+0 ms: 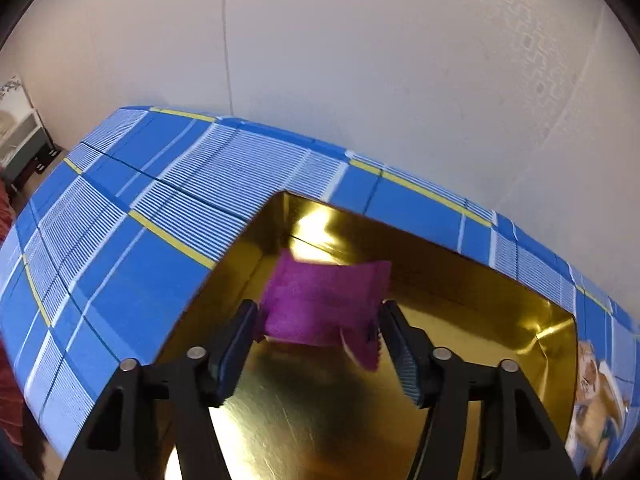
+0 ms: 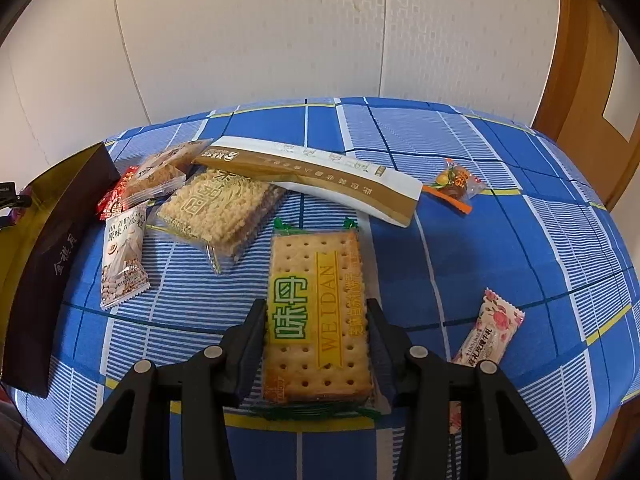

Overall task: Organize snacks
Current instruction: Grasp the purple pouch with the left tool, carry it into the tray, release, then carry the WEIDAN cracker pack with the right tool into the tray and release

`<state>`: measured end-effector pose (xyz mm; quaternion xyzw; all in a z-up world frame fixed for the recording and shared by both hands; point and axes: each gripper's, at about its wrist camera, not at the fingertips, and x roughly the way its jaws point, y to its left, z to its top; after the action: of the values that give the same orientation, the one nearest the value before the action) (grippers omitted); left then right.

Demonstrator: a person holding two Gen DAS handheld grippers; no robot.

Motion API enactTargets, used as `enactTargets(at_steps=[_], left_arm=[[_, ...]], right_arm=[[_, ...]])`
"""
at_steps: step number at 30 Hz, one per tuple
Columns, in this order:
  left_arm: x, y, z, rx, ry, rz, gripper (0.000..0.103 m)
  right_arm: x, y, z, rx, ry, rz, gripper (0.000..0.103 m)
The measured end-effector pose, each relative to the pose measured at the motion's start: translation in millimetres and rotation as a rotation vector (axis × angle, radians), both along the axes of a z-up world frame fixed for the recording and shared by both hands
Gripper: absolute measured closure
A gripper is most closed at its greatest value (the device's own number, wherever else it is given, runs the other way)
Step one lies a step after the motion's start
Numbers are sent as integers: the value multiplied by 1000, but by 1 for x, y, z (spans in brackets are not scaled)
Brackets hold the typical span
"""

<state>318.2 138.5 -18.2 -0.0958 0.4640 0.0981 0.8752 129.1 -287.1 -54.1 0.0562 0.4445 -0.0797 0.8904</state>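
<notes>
In the left wrist view a purple snack packet (image 1: 324, 304) hangs blurred over the gold floor of an open box (image 1: 460, 312), at the tips of my left gripper (image 1: 318, 312). The fingers stand apart and the pads do not seem to press on it. In the right wrist view my right gripper (image 2: 316, 316) is shut on a cracker packet (image 2: 316, 312) with green and yellow labels, both fingers against its long sides, low over the blue checked tablecloth (image 2: 460, 260).
Left of the crackers lie a noodle-snack packet (image 2: 224, 208), a long gold-and-white packet (image 2: 312, 176), a white nut packet (image 2: 122, 256) and a red packet (image 2: 114, 196). A small candy (image 2: 456, 184) and a pink rose-print candy (image 2: 488, 332) lie to the right. The box's dark wall (image 2: 56, 248) stands at far left.
</notes>
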Motion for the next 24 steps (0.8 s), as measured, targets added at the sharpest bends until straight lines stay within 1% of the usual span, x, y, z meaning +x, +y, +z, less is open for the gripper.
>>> enactTargets(at_steps=[5, 6, 7, 9, 11, 14, 16, 18, 22, 24], left_arm=[[-11, 7, 10, -15, -25, 1, 38], [-17, 8, 14, -23, -29, -2, 36], [-21, 10, 16, -28, -31, -1, 32], [-36, 12, 22, -31, -33, 23, 26], [-45, 11, 24, -37, -31, 36, 24], [-60, 1, 23, -47, -24, 5, 24], [-73, -10, 23, -13, -19, -39, 24], [-84, -17, 23, 4, -21, -60, 24], [-101, -21, 22, 18, -30, -75, 24], [-106, -20, 19, 10, -27, -85, 24]], right_arm=[[1, -1, 0, 13, -1, -7, 55], [1, -2, 0, 19, -1, -10, 55], [2, -3, 0, 26, -3, -11, 55], [1, -4, 2, 46, -16, -14, 55], [1, -1, 5, 43, -30, -4, 55], [1, 9, 9, 26, -50, 20, 55], [2, 16, 12, 24, -65, 41, 55], [2, 23, 16, 23, -86, 63, 55], [1, 33, 22, 28, -120, 91, 55], [1, 38, 25, 42, -141, 112, 55]])
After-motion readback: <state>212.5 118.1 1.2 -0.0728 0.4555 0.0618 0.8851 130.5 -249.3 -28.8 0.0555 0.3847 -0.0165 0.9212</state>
